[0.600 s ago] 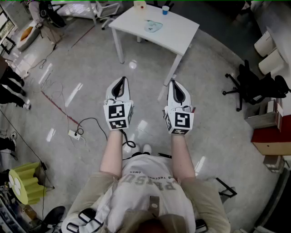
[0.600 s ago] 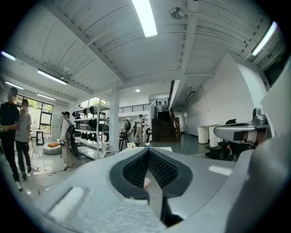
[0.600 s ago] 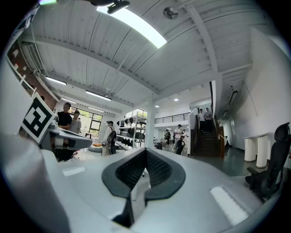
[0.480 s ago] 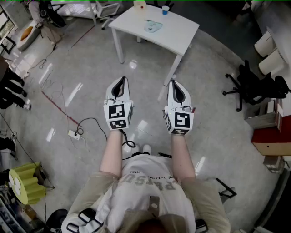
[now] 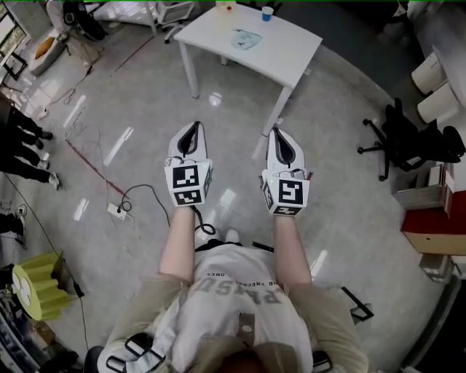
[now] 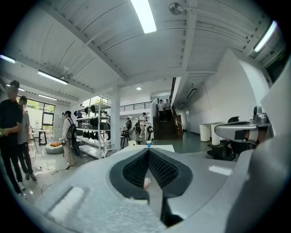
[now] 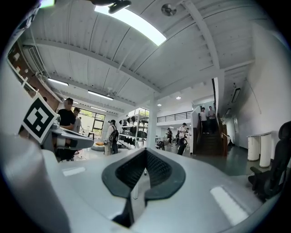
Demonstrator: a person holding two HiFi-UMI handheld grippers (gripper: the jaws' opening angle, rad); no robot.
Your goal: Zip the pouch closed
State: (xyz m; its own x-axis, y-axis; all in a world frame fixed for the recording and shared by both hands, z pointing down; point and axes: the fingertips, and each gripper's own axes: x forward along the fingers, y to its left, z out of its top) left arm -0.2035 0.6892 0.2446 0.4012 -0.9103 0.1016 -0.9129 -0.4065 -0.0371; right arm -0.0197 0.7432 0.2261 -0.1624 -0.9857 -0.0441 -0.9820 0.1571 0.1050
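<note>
The task has not visibly begun: nothing shows any contact with the pouch, and all of the work appears to lie ahead. The pouch [image 5: 245, 41], a small pale bluish thing, lies flat on the white worktop [image 5: 287, 55] at the far side of the floor, well apart from the person, who stands back from it with both arms held out in front. Near the worktop's far edge a small blue cup [image 5: 267, 12] stands, with a small yellowish object [image 5: 224, 7] not far from it; neither touches the pouch. The left hand-held gripper [image 5: 194, 127] and the right hand-held gripper [image 5: 277, 132] are held side by side over bare floor, pointing roughly level towards the worktop. Each gripper's own view shows its two dark ribbed pads pressed together at the tips with nothing between them, so both are closed and empty. At this range the pouch is too small to tell whether its zip is open, partly drawn or where the pull sits. By my judgement everything is left to do: close the gap to the worktop, open the jaws, steady the pouch body with one hand-held gripper, pinch the zip pull with the other and draw it along to the end. An office chair [image 5: 408, 142] stands off to the right, and cables trail on the floor [image 5: 131, 197] to the left, clear of the direct line to the worktop.
</note>
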